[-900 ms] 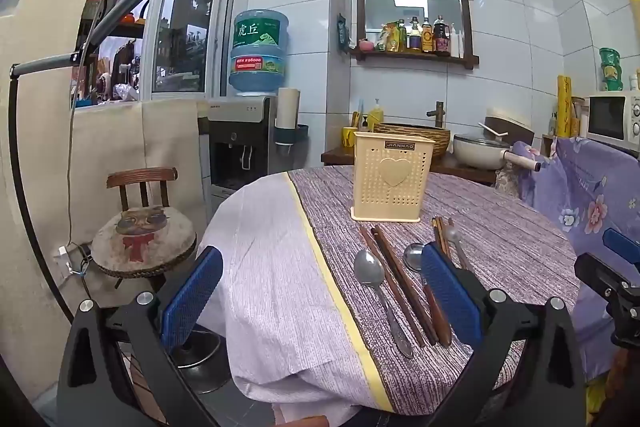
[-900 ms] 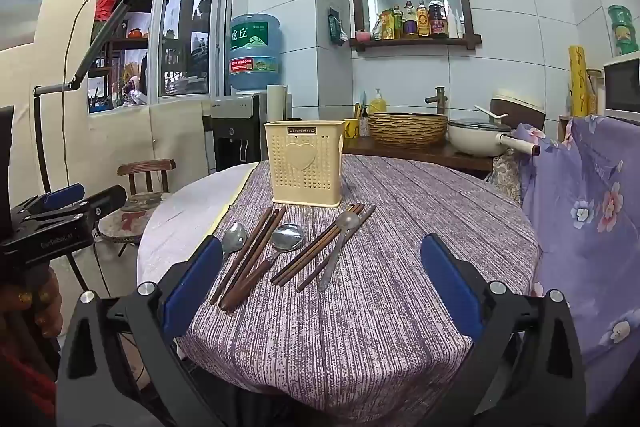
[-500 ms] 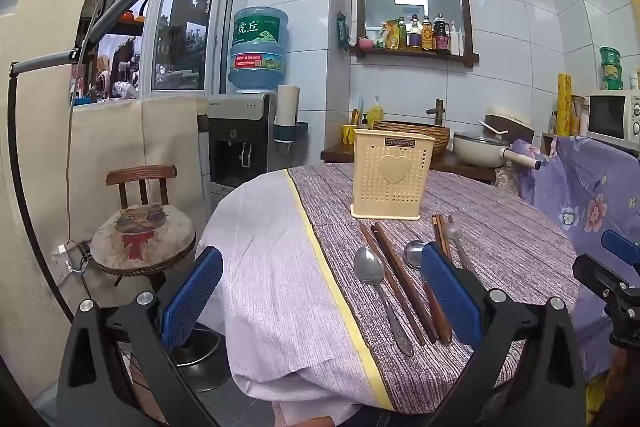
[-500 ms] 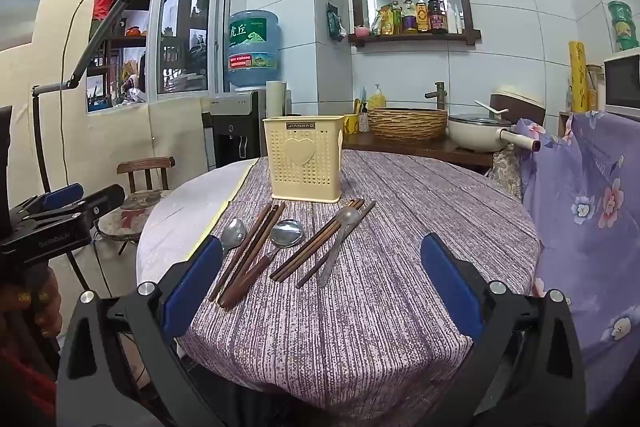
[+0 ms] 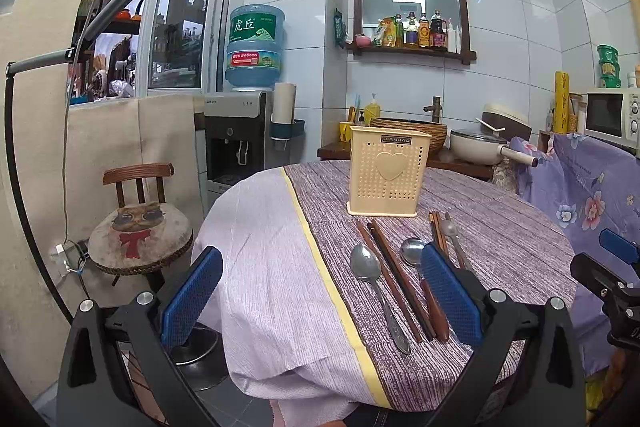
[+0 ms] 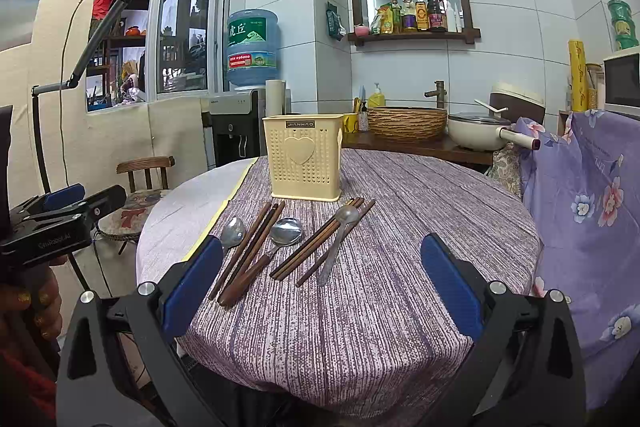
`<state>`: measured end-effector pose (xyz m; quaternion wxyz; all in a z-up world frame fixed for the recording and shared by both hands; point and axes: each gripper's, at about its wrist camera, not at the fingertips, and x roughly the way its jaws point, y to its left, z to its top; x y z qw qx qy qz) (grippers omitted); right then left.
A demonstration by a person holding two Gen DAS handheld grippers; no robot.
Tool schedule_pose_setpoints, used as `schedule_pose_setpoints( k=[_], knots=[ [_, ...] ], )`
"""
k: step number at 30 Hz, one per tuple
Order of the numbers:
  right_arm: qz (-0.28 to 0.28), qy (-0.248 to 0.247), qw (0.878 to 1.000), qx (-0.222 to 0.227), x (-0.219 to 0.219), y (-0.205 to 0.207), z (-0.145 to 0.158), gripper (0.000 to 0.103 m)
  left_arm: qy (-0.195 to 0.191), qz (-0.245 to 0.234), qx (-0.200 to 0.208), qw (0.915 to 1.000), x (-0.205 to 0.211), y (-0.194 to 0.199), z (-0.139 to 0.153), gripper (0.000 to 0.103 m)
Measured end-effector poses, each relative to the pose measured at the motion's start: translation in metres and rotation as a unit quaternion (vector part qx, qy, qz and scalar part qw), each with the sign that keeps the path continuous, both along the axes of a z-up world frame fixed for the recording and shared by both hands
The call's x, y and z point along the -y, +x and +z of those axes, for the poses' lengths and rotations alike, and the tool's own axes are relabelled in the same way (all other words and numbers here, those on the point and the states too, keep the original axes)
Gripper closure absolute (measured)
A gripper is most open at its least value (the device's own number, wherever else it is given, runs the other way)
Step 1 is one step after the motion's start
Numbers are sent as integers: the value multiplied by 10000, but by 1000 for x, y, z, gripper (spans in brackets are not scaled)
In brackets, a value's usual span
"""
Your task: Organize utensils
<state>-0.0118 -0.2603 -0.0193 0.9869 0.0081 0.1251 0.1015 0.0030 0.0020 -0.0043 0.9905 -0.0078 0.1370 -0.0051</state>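
Note:
A cream perforated utensil holder (image 5: 387,174) (image 6: 304,157) stands upright on the round table. In front of it lie a metal spoon (image 5: 370,277) (image 6: 232,231), dark wooden chopsticks (image 5: 394,275) (image 6: 250,247), a wooden-handled spoon (image 5: 418,267) (image 6: 272,247), another chopstick pair (image 6: 320,241) and a slim metal spoon (image 6: 340,235). My left gripper (image 5: 320,291) is open and empty, hovering near the table's front left edge. My right gripper (image 6: 320,287) is open and empty, above the table's near edge, short of the utensils.
The table has a purple striped cloth (image 6: 400,267) over a white one (image 5: 260,247). A wooden chair (image 5: 138,227) stands left. A flowered purple cloth (image 6: 592,211) hangs at the right. A counter (image 6: 420,143) with a basket and pan is behind.
Both grippers have shifted only slightly; the view has hardly changed. Nothing on the table has moved.

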Motion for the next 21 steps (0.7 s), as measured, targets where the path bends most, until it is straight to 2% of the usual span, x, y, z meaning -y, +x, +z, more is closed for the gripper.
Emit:
schedule_pose_setpoints(
  k=[4,21],
  knots=[
    [3,1,10000,-7,0,1,0,5,91,4,33,10000,1,-1,1,5],
    [12,1,10000,-24,0,1,-1,5,57,-13,3,10000,3,-1,1,5]
  ],
)
